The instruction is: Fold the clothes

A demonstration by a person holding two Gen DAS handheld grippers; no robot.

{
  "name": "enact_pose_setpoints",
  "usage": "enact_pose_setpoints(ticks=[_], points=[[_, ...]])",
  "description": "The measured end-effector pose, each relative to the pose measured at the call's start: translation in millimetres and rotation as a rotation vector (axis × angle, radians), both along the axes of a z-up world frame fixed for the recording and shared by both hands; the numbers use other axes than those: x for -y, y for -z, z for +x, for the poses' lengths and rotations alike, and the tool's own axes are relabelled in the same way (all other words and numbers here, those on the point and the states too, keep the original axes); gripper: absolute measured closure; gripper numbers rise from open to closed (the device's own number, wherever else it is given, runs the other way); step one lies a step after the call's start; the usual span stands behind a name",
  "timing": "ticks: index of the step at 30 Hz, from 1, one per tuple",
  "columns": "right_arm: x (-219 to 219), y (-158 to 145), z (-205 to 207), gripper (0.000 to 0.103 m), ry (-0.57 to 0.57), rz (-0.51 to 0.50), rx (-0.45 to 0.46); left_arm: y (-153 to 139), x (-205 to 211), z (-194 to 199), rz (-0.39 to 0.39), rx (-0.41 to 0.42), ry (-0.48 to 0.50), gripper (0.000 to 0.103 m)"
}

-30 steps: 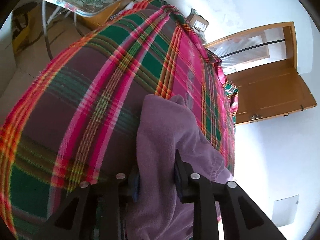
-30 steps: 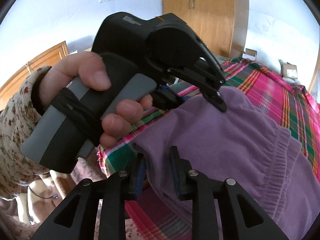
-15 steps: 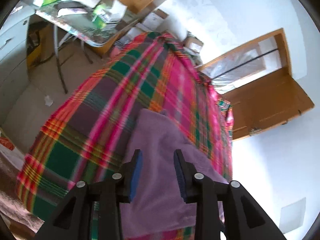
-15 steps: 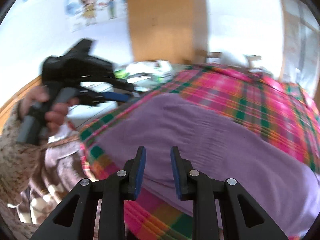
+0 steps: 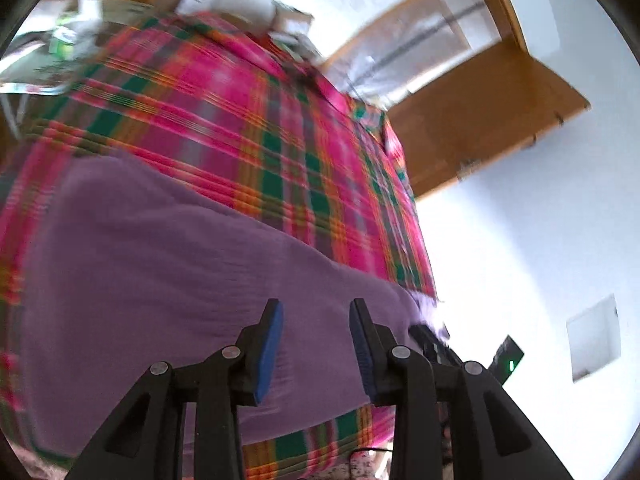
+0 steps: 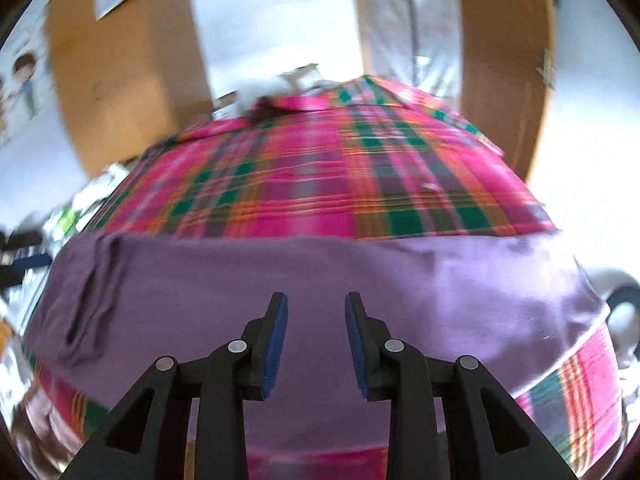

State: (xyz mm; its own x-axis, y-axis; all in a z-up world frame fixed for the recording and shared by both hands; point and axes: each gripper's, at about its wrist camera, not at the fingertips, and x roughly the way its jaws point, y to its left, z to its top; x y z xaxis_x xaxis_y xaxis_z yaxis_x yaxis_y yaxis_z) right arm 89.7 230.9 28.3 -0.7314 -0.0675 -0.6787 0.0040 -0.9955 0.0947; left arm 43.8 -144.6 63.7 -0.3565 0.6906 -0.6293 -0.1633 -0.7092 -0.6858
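The purple garment (image 6: pixel 320 276), probably soft and floppy, is spread flat on the plaid bedspread (image 6: pixel 320 172), both grippers (image 5: pixel 314 316) (image 6: pixel 314 308) held apart and empty, so an edge around 9 o'clock is best pinched.

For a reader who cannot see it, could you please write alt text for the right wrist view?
The open right gripper hovers over a purple garment spread flat along the near edge of a bed covered in a pink and green plaid blanket, with a wooden door behind.

A home bedroom: plaid-covered bed (image 6: pixel 320 184), wooden door (image 5: pixel 480 128), wooden wardrobe (image 6: pixel 120 64).
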Motion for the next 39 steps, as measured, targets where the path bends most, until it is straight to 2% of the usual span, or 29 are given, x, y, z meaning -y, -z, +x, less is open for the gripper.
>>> enact_pose_setpoints(ticks=[5, 9, 12, 17, 18, 26, 30, 31, 32, 33, 39], points=[[-56, 3, -10, 0.072, 0.124, 0.033, 0.015, 20, -48, -19, -0.021, 0.046, 0.094, 0.068], [-105, 6, -11, 0.072, 0.223, 0.067, 0.029, 36, -76, -35, -0.019, 0.089, 0.124, 0.068], [-135, 6, -9, 0.072, 0.272, 0.086, 0.031, 45, -94, -45, -0.042, 0.093, 0.152, 0.068], [-169, -3, -6, 0.071, 0.255, 0.118, 0.025, 57, -112, -55, -0.047, 0.111, 0.174, 0.068], [-173, -4, -7, 0.067, 0.248, 0.118, 0.025, 60, -115, -57, -0.046, 0.116, 0.177, 0.068], [-187, 6, -47, 0.066, 0.178, 0.060, 0.065, 74, -130, -63, -0.032, 0.146, 0.186, 0.068], [-193, 17, -58, 0.066, 0.168, -0.025, 0.092, 74, -131, -63, -0.039, 0.150, 0.186, 0.068], [-192, 18, -58, 0.074, 0.169, -0.028, 0.083, 73, -131, -63, -0.039, 0.151, 0.184, 0.068], [-192, 18, -57, 0.087, 0.169, -0.031, 0.073, 73, -131, -63, -0.040, 0.152, 0.182, 0.068], [-192, 19, -57, 0.094, 0.169, -0.033, 0.066, 73, -131, -63, -0.041, 0.153, 0.180, 0.068], [-187, 14, -54, 0.096, 0.205, 0.050, 0.054, 74, -133, -66, -0.037, 0.160, 0.176, 0.068]])
